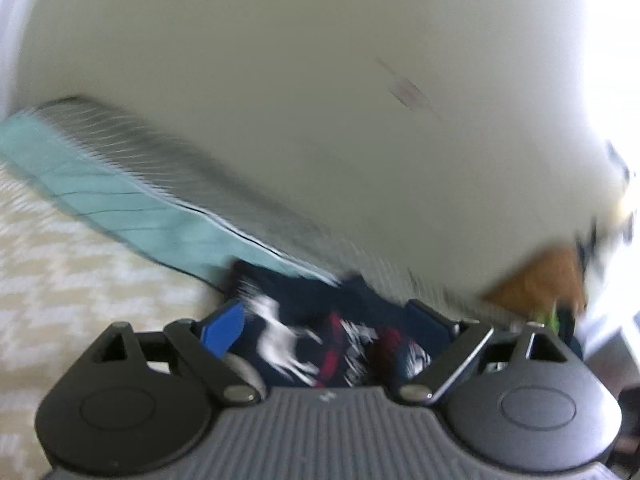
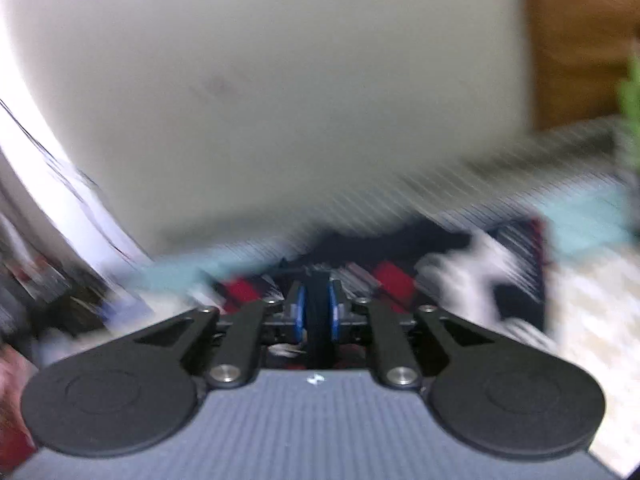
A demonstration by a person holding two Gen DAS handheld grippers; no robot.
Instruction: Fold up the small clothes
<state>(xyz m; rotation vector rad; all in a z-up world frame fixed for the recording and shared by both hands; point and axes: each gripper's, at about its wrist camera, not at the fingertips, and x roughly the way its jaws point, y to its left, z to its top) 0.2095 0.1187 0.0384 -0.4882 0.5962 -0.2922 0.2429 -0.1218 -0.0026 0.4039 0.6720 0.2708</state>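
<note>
- A pale wall [image 1: 280, 80] fills the upper part of both blurred wrist views.
- A cream patterned bed cover [image 1: 60, 280] lies below it, with a teal and grey striped cloth [image 1: 120, 192] along its far edge.
- The dark navy garment [image 1: 320, 340], printed in white and red, lies bunched on the cover against the striped cloth.
- The left gripper [image 1: 332, 328] has its 2 fingers spread wide over the garment, pads clear of it.
- The right gripper [image 2: 318, 308] shows a dark strip between its 2 blue pads [image 2: 299, 312]; whether they press on it I cannot tell.
</note>
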